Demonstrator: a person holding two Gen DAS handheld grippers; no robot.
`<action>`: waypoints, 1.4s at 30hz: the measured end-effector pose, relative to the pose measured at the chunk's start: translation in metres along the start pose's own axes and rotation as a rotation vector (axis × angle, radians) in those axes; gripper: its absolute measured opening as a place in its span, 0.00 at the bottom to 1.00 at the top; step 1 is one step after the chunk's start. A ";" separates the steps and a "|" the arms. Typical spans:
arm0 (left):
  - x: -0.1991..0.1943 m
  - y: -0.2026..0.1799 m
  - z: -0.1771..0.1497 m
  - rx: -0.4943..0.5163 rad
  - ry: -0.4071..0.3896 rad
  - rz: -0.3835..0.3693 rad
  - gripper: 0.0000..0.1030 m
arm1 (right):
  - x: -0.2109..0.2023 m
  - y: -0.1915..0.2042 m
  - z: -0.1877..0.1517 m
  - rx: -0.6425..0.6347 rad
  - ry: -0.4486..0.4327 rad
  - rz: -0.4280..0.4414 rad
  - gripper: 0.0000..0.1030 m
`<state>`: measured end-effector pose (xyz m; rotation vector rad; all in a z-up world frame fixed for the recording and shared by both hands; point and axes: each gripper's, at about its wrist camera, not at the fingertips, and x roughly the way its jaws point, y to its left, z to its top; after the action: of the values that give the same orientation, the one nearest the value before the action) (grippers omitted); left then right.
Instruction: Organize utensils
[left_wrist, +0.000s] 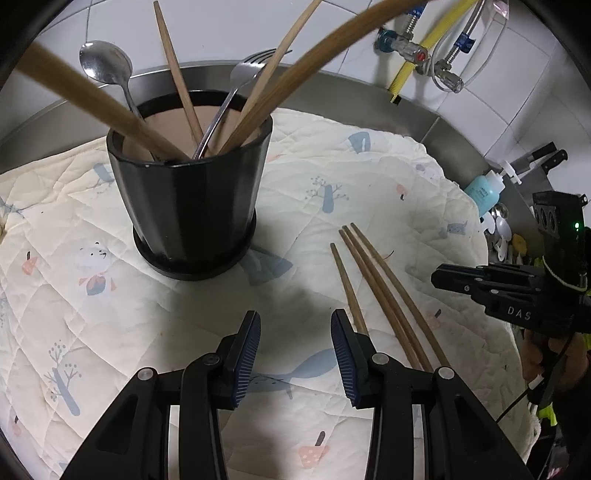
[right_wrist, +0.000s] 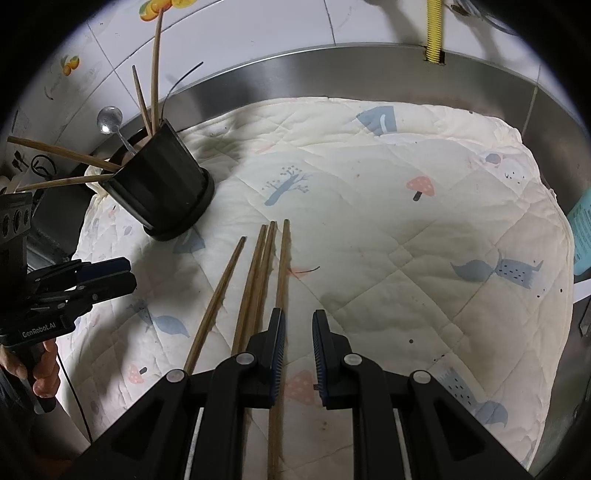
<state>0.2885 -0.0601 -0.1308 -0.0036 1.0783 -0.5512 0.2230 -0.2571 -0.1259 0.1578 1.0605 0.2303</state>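
A black utensil cup (left_wrist: 190, 206) stands upright on a quilted cloth (left_wrist: 388, 177); it holds several wooden chopsticks, a spoon (left_wrist: 107, 68) and a fork (left_wrist: 247, 72). Several loose wooden chopsticks (left_wrist: 384, 291) lie on the cloth to its right. My left gripper (left_wrist: 295, 325) is open and empty, in front of the cup, left of the loose chopsticks. In the right wrist view the cup (right_wrist: 166, 188) is far left and the chopsticks (right_wrist: 258, 273) lie ahead. My right gripper (right_wrist: 298, 321) is open and empty, just right of the chopsticks' near ends; its left finger overlaps one.
The cloth (right_wrist: 406, 206) lies on a steel counter with a raised rim (right_wrist: 332, 74) against a tiled wall. Pipes and valves (left_wrist: 417, 48) hang at back right. A blue pump bottle (left_wrist: 484, 188) and knives (left_wrist: 543, 158) are at the right.
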 end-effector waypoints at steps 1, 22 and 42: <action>0.001 -0.001 0.000 0.005 -0.003 0.002 0.41 | 0.001 -0.001 0.000 0.003 0.001 0.003 0.17; 0.039 -0.042 0.001 0.054 0.067 -0.101 0.41 | 0.056 0.026 0.024 -0.095 0.084 -0.061 0.17; 0.081 -0.056 0.017 0.071 0.143 -0.017 0.27 | 0.037 -0.005 0.013 -0.076 0.093 -0.115 0.09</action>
<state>0.3074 -0.1476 -0.1757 0.0903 1.1980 -0.6119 0.2526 -0.2528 -0.1521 0.0175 1.1472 0.1746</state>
